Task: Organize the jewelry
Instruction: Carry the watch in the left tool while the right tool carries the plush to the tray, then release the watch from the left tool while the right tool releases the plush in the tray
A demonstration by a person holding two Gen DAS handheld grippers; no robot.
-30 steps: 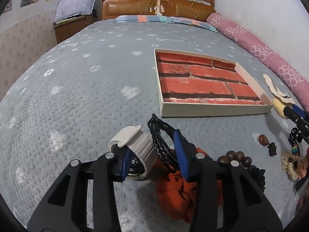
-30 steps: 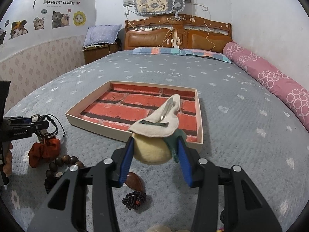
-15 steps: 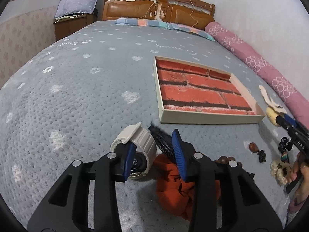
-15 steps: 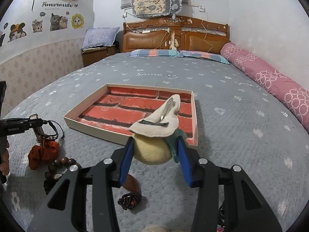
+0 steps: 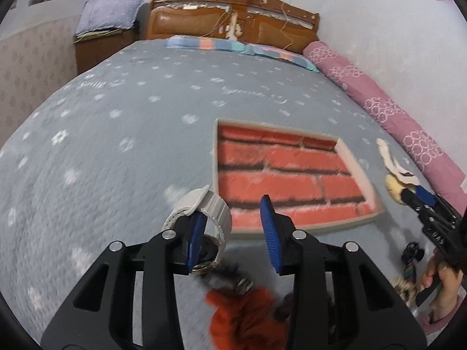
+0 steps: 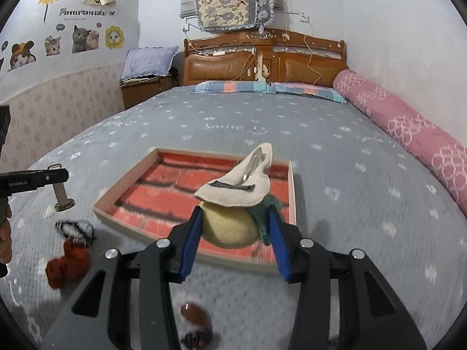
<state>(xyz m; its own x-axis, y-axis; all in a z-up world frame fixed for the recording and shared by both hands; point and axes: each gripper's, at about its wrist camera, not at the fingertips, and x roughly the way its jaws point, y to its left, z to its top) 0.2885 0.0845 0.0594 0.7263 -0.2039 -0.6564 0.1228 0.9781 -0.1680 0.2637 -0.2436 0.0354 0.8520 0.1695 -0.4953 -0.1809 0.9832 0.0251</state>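
The right tool [image 6: 235, 237] is clamped on a plush hair clip [image 6: 233, 204] above the brick-patterned tray [image 6: 292, 192] on the bed; lowering it in seems next. The left tool [image 5: 233, 233], jaws apart, has a grey-strapped watch [image 5: 204, 213] hooked on one finger.

The left tool [image 5: 233, 233] points forward and slightly down over the bed, its two blue pads [image 5: 195, 240] standing well apart. A watch [image 5: 204, 204] hangs looped over the left finger (not pinched between the two). From the right wrist view the same tool [image 6: 62, 175] shows side-on and level at the left edge, with the left hand [image 6: 4, 233] wrapped on its grip below. The right tool [image 6: 236, 230] is held level, with its jaws closed on a clip [image 6: 233, 186]. Seen from the left, the right tool [image 5: 408, 194] slants up and away, with the right hand [image 5: 440, 280] curled around its handle.
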